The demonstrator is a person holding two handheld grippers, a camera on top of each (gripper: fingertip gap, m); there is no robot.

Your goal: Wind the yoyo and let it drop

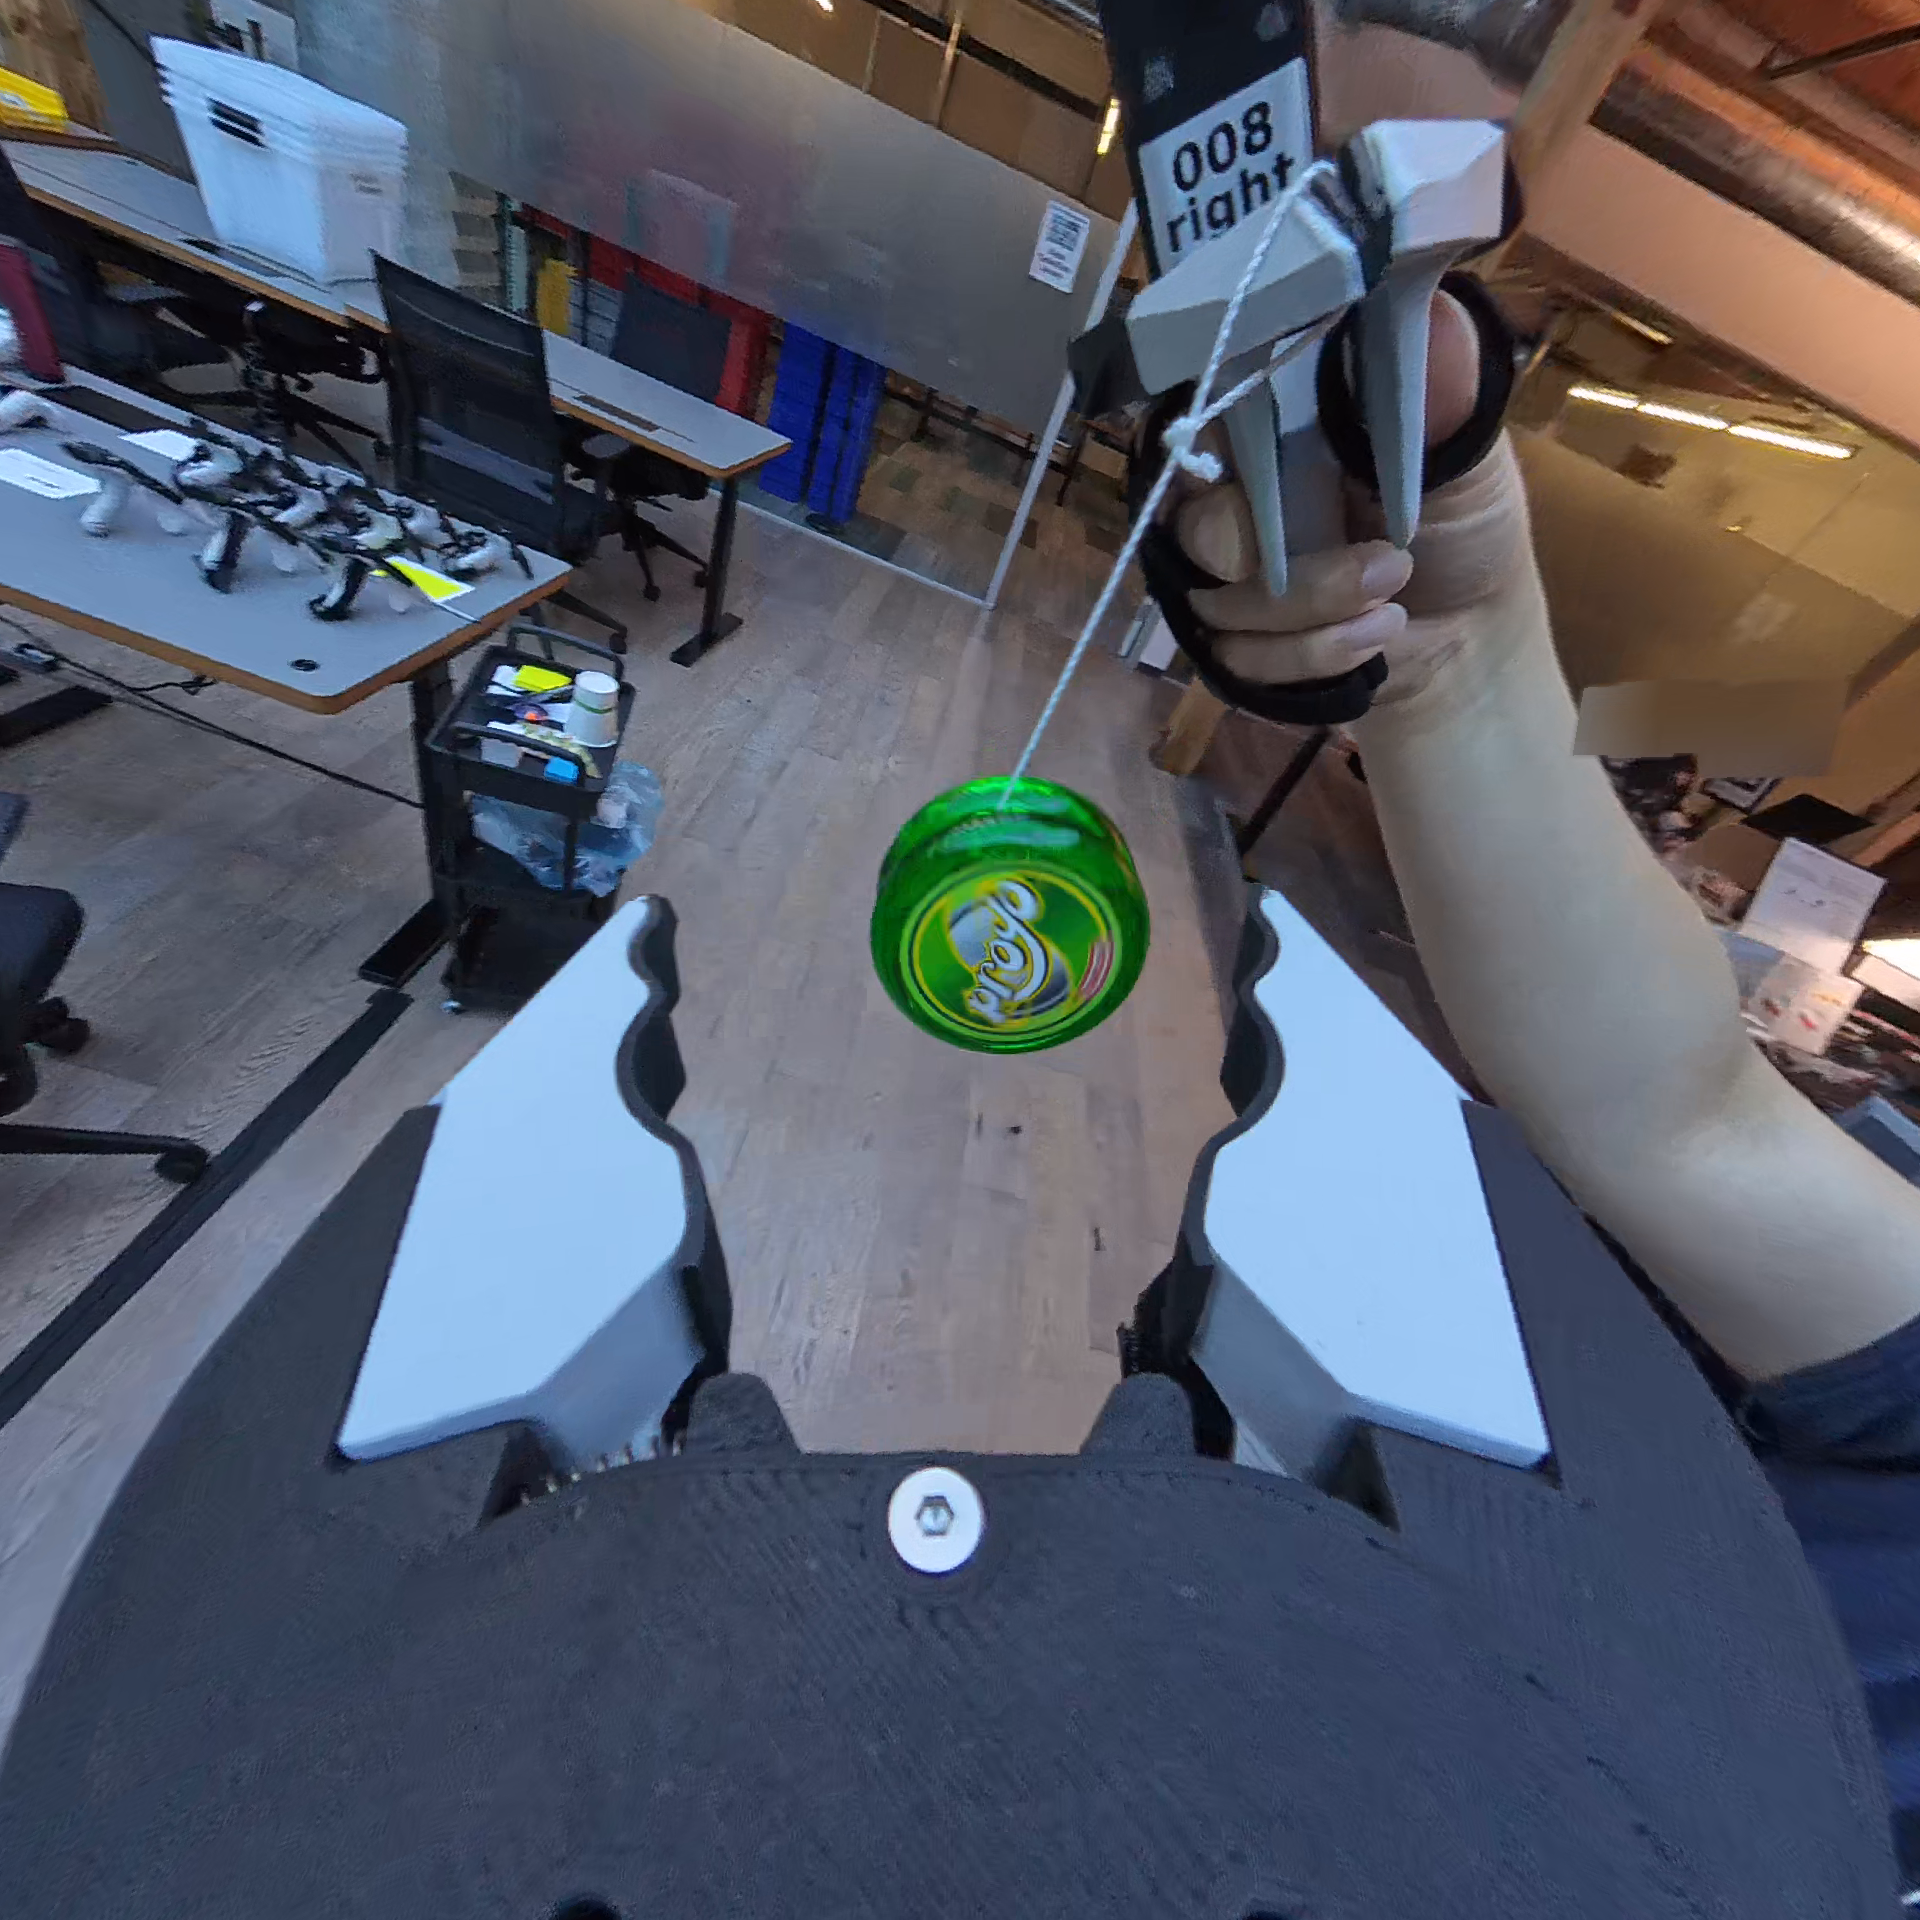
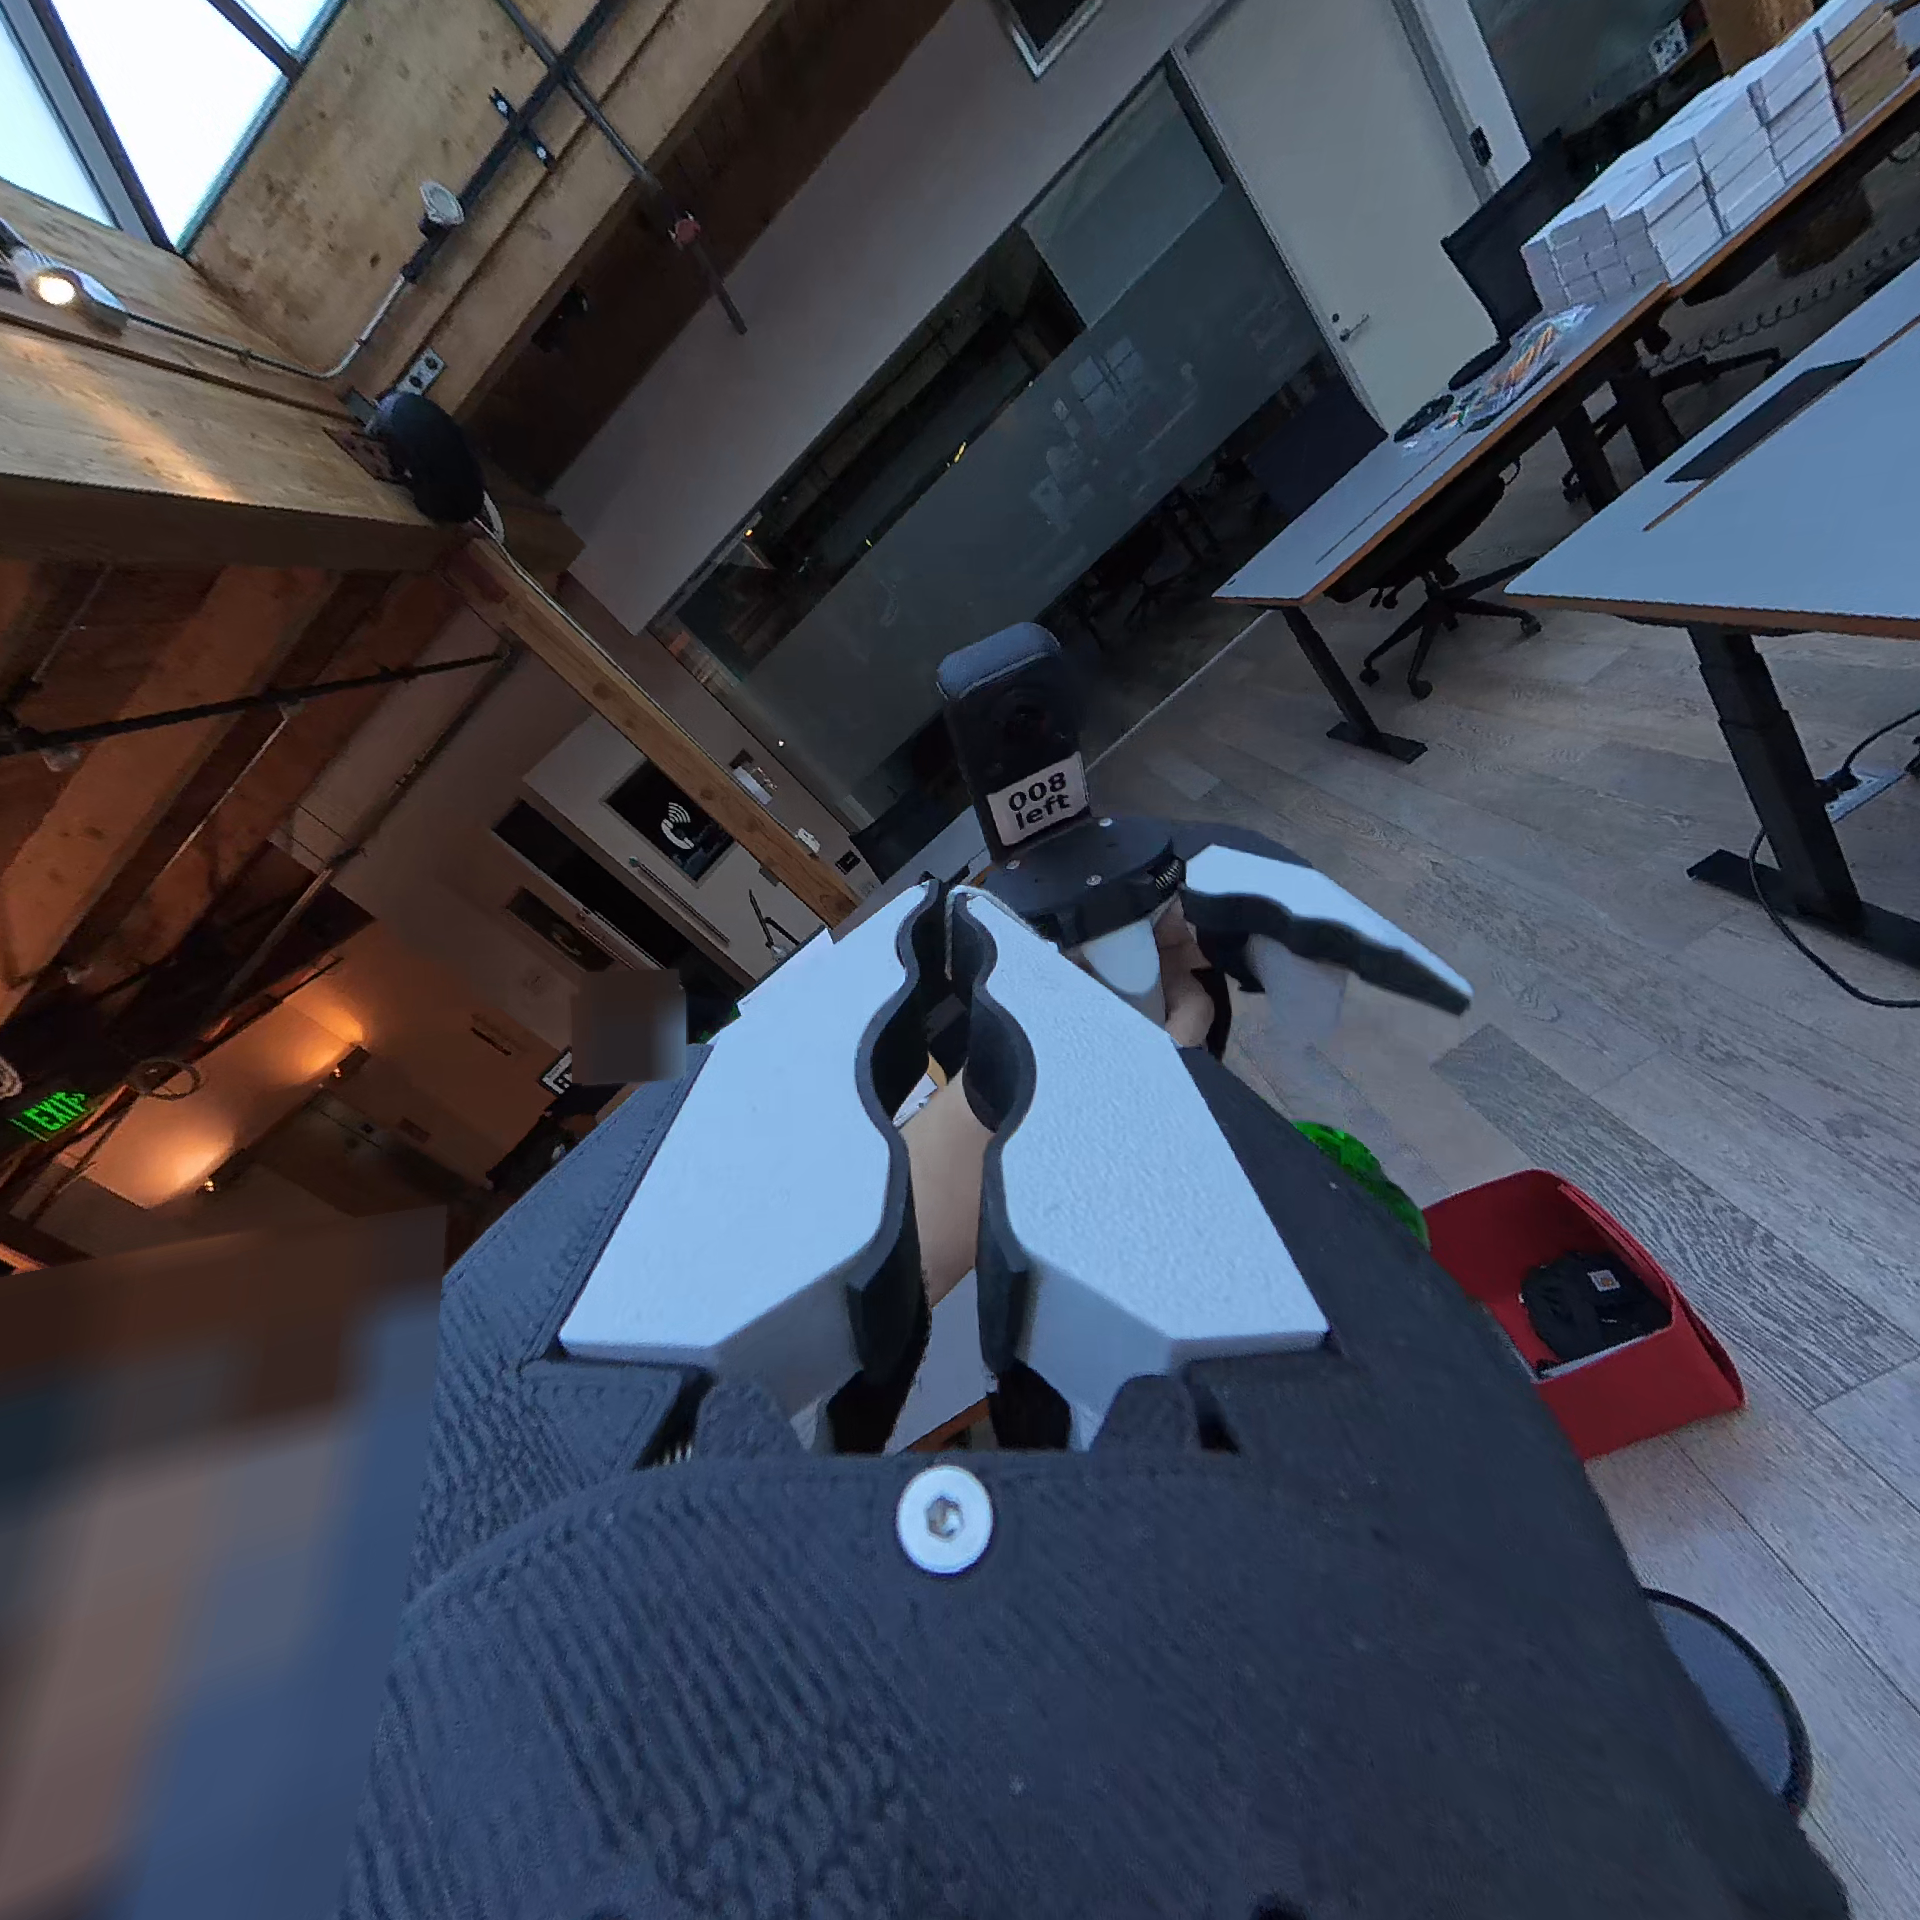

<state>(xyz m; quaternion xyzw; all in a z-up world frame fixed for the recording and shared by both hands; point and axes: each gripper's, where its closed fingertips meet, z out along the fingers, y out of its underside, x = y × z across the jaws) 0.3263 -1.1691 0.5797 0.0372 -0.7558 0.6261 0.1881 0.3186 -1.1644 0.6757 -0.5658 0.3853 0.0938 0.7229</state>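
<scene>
A green yoyo (image 1: 1010, 916) hangs in the air on a white string (image 1: 1101, 613), just beyond and between the fingertips of my left gripper (image 1: 961, 920), which is open and empty. The string runs up to my right gripper (image 1: 1340, 223), held high at the upper right and shut on the string's end; a knotted loop hangs below its tips. In the right wrist view my right gripper (image 2: 951, 904) is shut, with the string pinched at its tips. Only a green edge of the yoyo (image 2: 1356, 1169) shows past its right finger. The left gripper (image 2: 1299, 935) is open beyond it.
Grey desks (image 1: 260, 634) with small devices, office chairs (image 1: 488, 436) and a black cart (image 1: 535, 748) stand at the left over a wood floor (image 1: 883, 1195). A red box (image 2: 1590, 1320) lies on the floor below. More desks (image 2: 1766, 561) stand at the right. A person's bare forearm (image 1: 1558, 935) holds the right gripper. About 10 cm separates my left fingertips from my right.
</scene>
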